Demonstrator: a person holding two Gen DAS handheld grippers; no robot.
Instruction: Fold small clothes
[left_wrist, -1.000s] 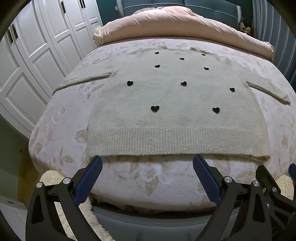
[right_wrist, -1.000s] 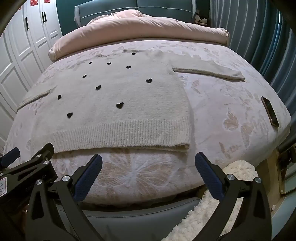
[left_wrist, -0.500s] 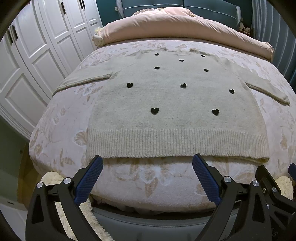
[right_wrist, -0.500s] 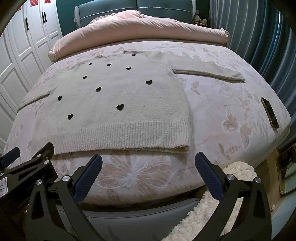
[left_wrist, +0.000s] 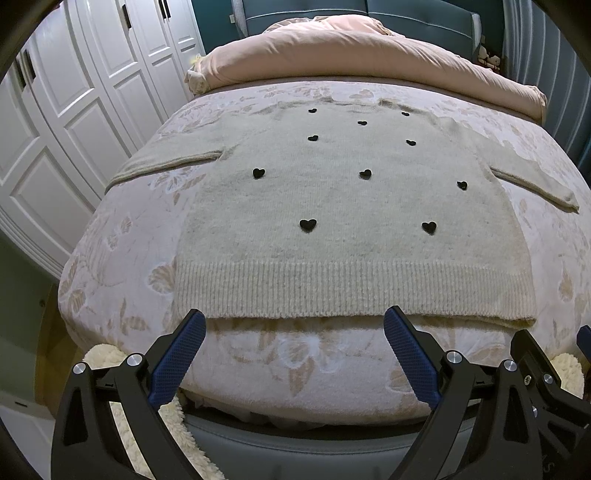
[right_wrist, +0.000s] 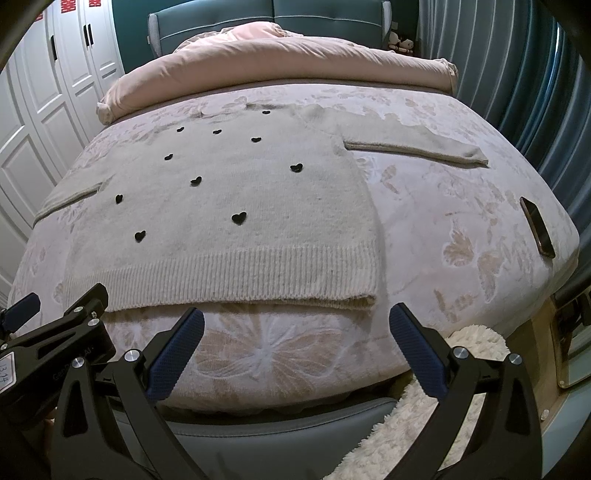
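Note:
A cream knit sweater (left_wrist: 354, 221) with small black hearts lies flat on the bed, sleeves spread to both sides, ribbed hem toward me. It also shows in the right wrist view (right_wrist: 229, 221). My left gripper (left_wrist: 295, 325) is open and empty, just short of the hem at the bed's front edge. My right gripper (right_wrist: 295, 325) is open and empty, also just short of the hem, near its right corner. The left gripper's frame shows at the lower left of the right wrist view (right_wrist: 55, 332).
The bed (left_wrist: 122, 251) has a floral pink cover and a rolled pink duvet (left_wrist: 351, 51) at the far end. A phone (right_wrist: 537, 225) lies near the bed's right edge. White wardrobe doors (left_wrist: 55, 129) stand on the left. A fluffy rug (right_wrist: 424, 424) lies below.
Both grippers have crept slightly forward toward the sweater's hem; the sweater sits a little lower in both views. Both grippers stay open.

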